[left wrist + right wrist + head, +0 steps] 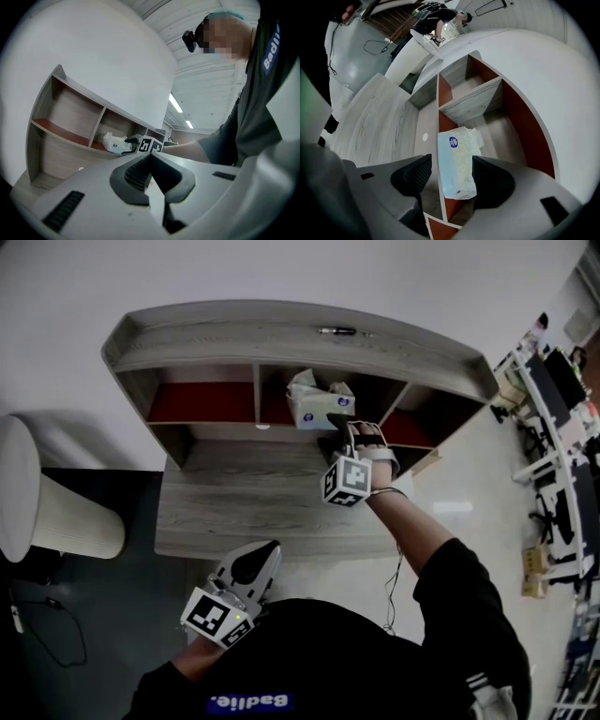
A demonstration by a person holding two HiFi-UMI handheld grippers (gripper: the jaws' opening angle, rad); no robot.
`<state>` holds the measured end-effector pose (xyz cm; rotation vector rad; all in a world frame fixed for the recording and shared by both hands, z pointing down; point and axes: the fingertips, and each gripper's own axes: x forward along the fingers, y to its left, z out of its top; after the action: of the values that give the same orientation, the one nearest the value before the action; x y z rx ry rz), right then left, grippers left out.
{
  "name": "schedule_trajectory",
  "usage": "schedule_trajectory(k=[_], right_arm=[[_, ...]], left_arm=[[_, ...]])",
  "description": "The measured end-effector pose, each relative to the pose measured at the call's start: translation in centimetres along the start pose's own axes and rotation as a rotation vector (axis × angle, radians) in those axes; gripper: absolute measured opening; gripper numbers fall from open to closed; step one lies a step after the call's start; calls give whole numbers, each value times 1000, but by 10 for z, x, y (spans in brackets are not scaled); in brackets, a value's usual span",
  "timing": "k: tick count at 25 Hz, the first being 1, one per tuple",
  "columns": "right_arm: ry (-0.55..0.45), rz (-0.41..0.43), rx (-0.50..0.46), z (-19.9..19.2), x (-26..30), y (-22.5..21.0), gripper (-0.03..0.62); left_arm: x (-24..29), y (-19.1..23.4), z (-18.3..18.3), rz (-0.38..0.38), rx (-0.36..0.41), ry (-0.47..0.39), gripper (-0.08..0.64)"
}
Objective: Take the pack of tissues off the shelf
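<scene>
The pack of tissues (pixel 314 405), pale blue-white with a blue round label, lies in the middle compartment of the wooden shelf (pixel 281 341). My right gripper (pixel 336 429) reaches into that compartment. In the right gripper view the pack (pixel 457 161) lies between the two dark pads of the right gripper (pixel 450 172), which stands open; a strip of shelf floor shows between the left pad and the pack. My left gripper (pixel 262 557) hangs low by the desk's front edge, shut and empty. The left gripper view shows the left gripper (pixel 151 161) and, far off, the pack (pixel 115 143).
The shelf stands on a grey wooden desk (pixel 253 507) and has red-backed compartments either side of the middle one. A thin dark object (pixel 337 331) lies on the shelf top. A white round bin (pixel 47 493) stands left of the desk. Office desks (pixel 558 418) fill the far right.
</scene>
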<state>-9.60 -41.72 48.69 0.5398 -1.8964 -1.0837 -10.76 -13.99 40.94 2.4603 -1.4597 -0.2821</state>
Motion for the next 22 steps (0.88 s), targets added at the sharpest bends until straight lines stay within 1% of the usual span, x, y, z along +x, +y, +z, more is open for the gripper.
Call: schedule_trajectory(k=[5, 12, 18, 20, 21, 22], right_arm=[[20, 3, -20, -3, 17, 1, 273], [55, 20, -48, -6, 39, 7, 275], [91, 34, -51, -14, 55, 14, 273], [95, 27, -50, -16, 59, 15, 273], [96, 24, -42, -18, 61, 15, 268], [95, 29, -25, -19, 61, 16, 226]], left_arm=[[-6, 5, 2, 26, -5, -12, -2], [-10, 6, -2, 37, -3, -5, -2], [-12, 6, -4, 43, -8, -1, -2], [-14, 7, -4, 46, -9, 0, -2], [-15, 7, -5, 47, -10, 1, -2], [-15, 7, -5, 48, -11, 2, -2]])
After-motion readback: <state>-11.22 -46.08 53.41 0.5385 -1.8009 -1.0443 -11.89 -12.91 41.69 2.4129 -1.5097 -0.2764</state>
